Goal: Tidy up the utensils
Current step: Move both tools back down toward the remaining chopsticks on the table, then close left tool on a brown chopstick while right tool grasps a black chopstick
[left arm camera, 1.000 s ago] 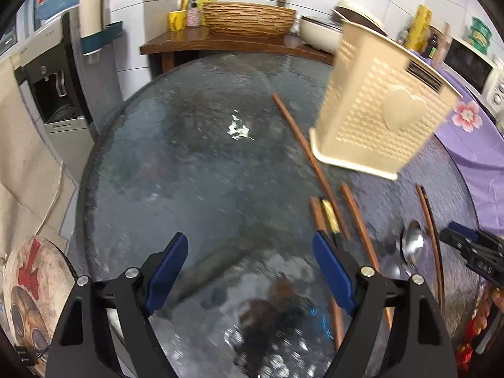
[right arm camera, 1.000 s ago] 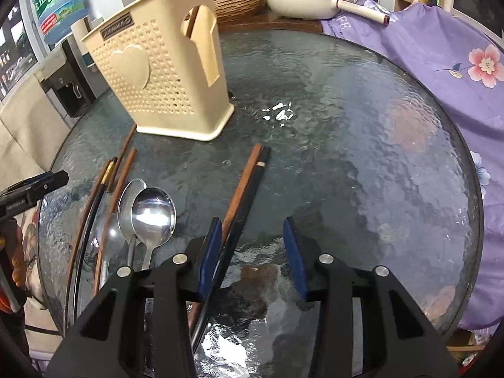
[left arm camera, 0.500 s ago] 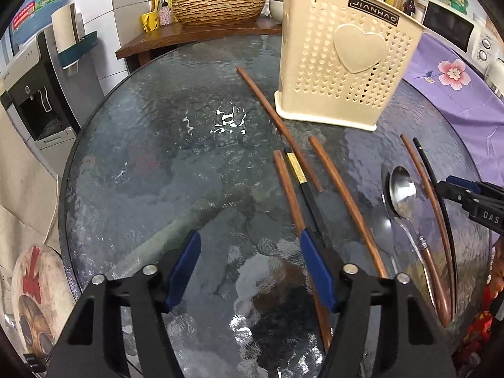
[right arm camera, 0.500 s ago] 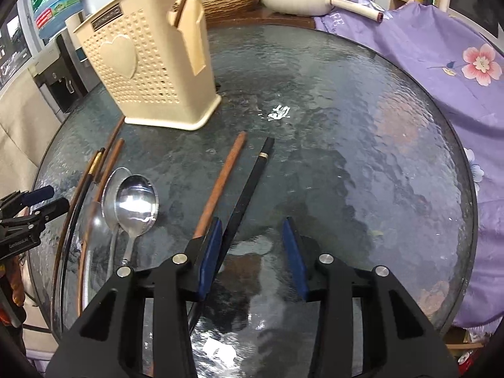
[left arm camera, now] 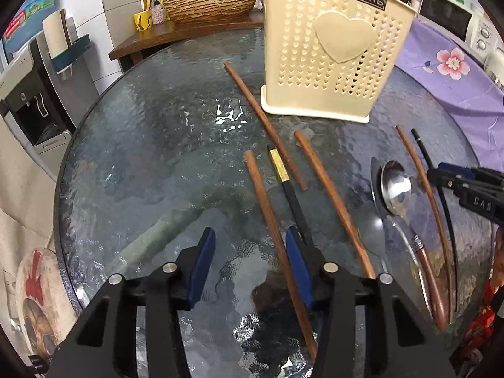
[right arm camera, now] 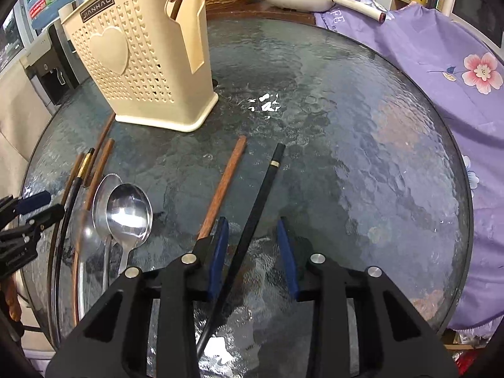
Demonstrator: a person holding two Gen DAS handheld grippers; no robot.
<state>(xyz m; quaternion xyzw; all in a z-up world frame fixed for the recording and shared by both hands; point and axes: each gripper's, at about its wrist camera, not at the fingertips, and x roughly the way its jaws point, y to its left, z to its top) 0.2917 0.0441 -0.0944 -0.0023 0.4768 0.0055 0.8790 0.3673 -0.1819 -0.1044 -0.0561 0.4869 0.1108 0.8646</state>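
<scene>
On the left, the left gripper (left arm camera: 249, 264) hangs low over the round glass table (left arm camera: 132, 145), and its jaws have just been closing. A brown wooden chopstick (left arm camera: 267, 217) runs up between the blue pads, close against the right-hand one, but the pads do not yet press on it, so nothing is held. Its long axis runs away from the gripper toward the cream utensil holder (left arm camera: 330, 50), nearly in line with the fingers, so a plain squeeze would take it across its width. Just right of that pad lies a black chopstick with a gold band (left arm camera: 288, 186), outside the jaws, then two more brown chopsticks (left arm camera: 327, 189) fanned toward the holder. Further right are the spoons (right arm camera: 127, 214), bowls pointing to the holder. On the right, the right gripper (right arm camera: 252, 252) stands half open, its jaws also just closing, with a second black chopstick (right arm camera: 255, 208) passing between the pads, nearer the left one and touching neither. That stick also points away toward the table's middle, tilted slightly right. A brown chopstick (right arm camera: 225, 182) lies just outside the left pad. Each hand is nearest its own stick; the holder stands beyond, upright, one stick already inside.
</scene>
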